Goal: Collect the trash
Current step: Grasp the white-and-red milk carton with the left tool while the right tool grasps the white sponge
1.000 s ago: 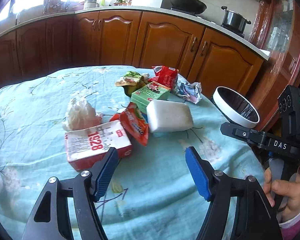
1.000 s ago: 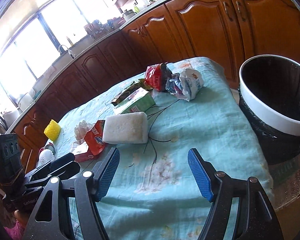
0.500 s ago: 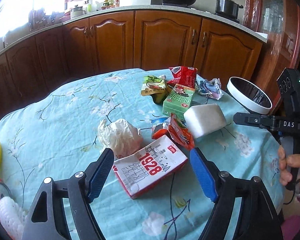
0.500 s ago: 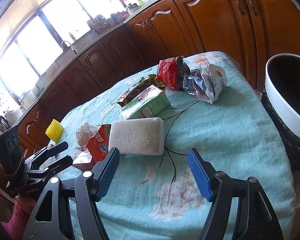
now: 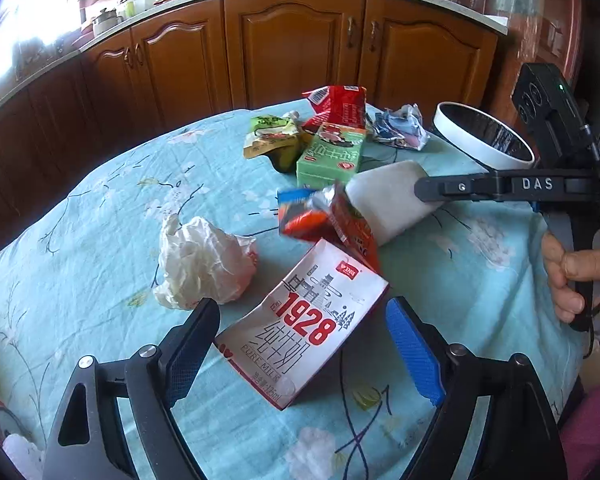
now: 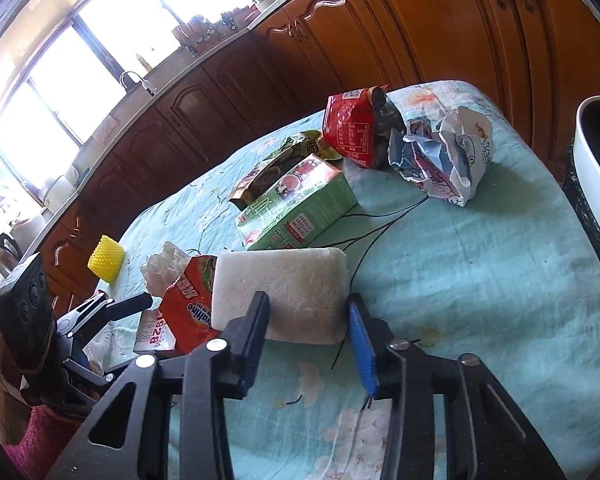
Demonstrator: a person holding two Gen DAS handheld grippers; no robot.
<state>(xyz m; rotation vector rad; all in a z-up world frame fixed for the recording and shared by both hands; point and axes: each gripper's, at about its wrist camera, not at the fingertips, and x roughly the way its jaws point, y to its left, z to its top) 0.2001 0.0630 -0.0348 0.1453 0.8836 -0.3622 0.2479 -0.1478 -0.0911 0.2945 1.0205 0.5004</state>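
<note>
Straddling the white milk carton (image 5: 308,324) on the table (image 5: 100,220), the left gripper (image 5: 304,344) had just been widening — pads clear of it. The right gripper (image 6: 308,336) had been closing around the white foam block's (image 6: 288,292) near edge; actual contact couldn't be told.

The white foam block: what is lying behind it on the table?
Behind the white foam block lies the green carton, with a yellow-green wrapper beyond it. The block covers the cloth directly behind its far edge.

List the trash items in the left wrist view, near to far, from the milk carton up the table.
1928 milk carton → orange-red snack wrapper → green drink carton → red snack bag
</note>
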